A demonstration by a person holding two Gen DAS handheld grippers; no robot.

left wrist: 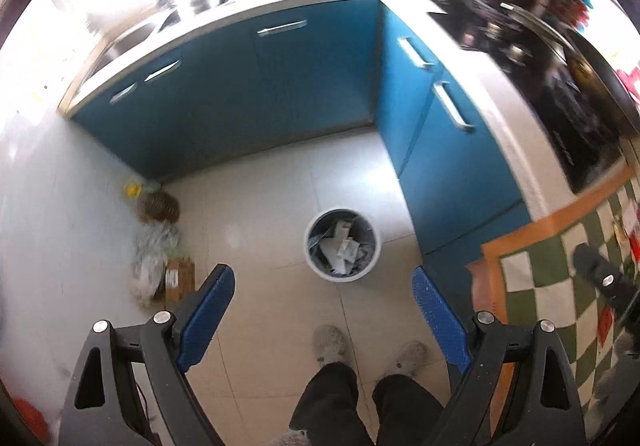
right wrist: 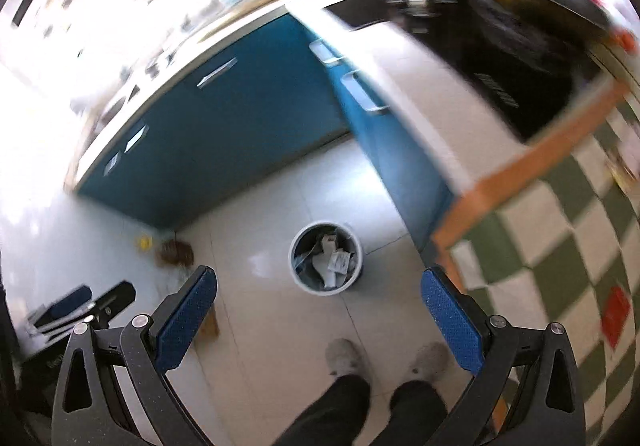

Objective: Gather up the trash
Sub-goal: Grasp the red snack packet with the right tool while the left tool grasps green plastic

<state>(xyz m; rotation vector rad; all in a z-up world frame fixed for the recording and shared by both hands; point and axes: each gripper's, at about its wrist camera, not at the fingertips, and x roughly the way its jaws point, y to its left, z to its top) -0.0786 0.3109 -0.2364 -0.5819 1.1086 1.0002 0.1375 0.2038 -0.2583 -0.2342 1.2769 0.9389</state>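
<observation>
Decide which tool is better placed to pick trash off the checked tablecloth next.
Probably the right tool: open, empty, with the checked tablecloth and red scrap on its side. The left tool sits farther left.

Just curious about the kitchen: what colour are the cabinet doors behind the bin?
Blue, a teal shade, with silver handles; the cabinet doors show sharpest in the left wrist view.

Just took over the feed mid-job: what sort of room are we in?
Most likely a home kitchen: blue base cabinets run under an L-shaped countertop, a black cooktop sits on it, and a trash bin with paper stands on the tiled floor.
</observation>
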